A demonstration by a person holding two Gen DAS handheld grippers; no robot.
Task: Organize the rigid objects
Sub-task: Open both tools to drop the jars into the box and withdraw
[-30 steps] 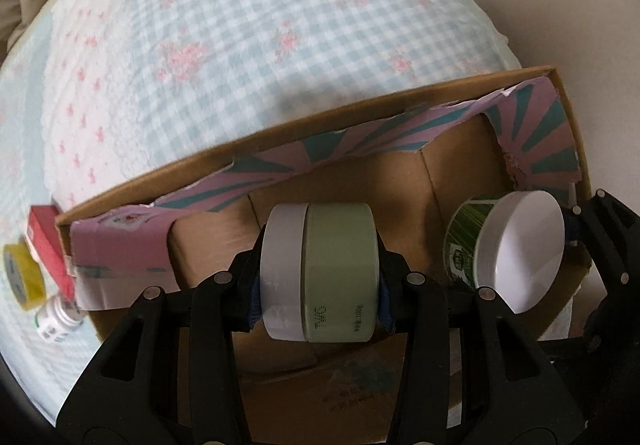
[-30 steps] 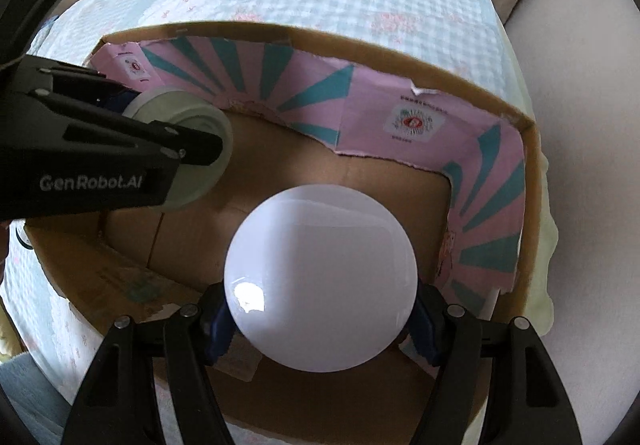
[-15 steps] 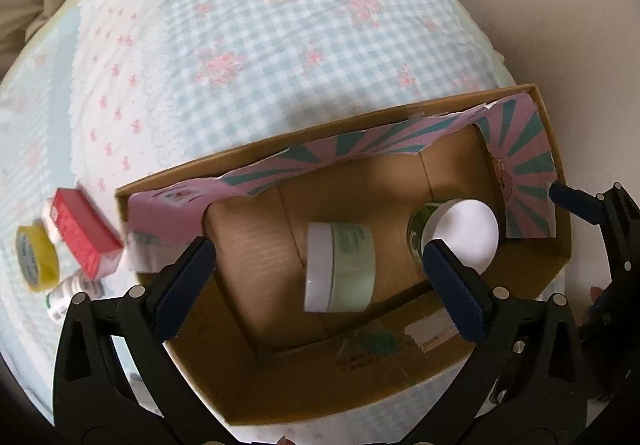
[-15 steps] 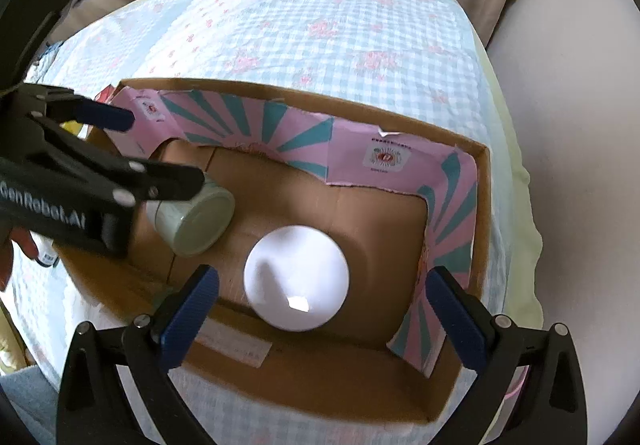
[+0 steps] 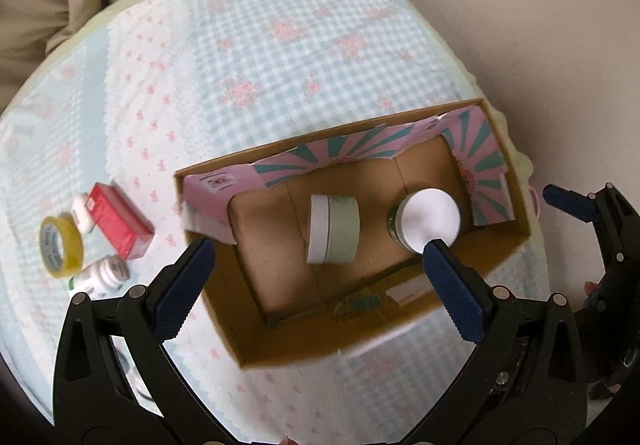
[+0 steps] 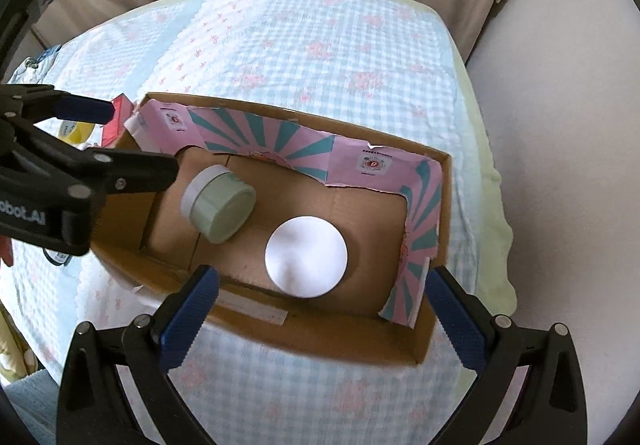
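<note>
An open cardboard box (image 5: 360, 333) (image 6: 320, 341) with a pink and teal lining sits on the checked cloth. Inside it a pale green jar with a white lid (image 5: 334, 228) (image 6: 218, 203) lies on its side. To its right a green tub with a round white lid (image 5: 430, 220) (image 6: 306, 262) stands upright. My left gripper (image 5: 316, 277) is open and empty above the box's near side. My right gripper (image 6: 320, 309) is open and empty above the box's near wall. The left gripper also shows at the left of the right wrist view (image 6: 80, 149).
Left of the box lie a red carton (image 5: 120, 227), a yellow tape roll (image 5: 60, 247), and two small white bottles (image 5: 106, 275) (image 5: 82, 215). The table edge curves close on the right. Beige curtains hang behind.
Both grippers opened and let go of the green jar and the white-lidded tub, which now rest in the box. Both grippers then rose and drew back from it.
</note>
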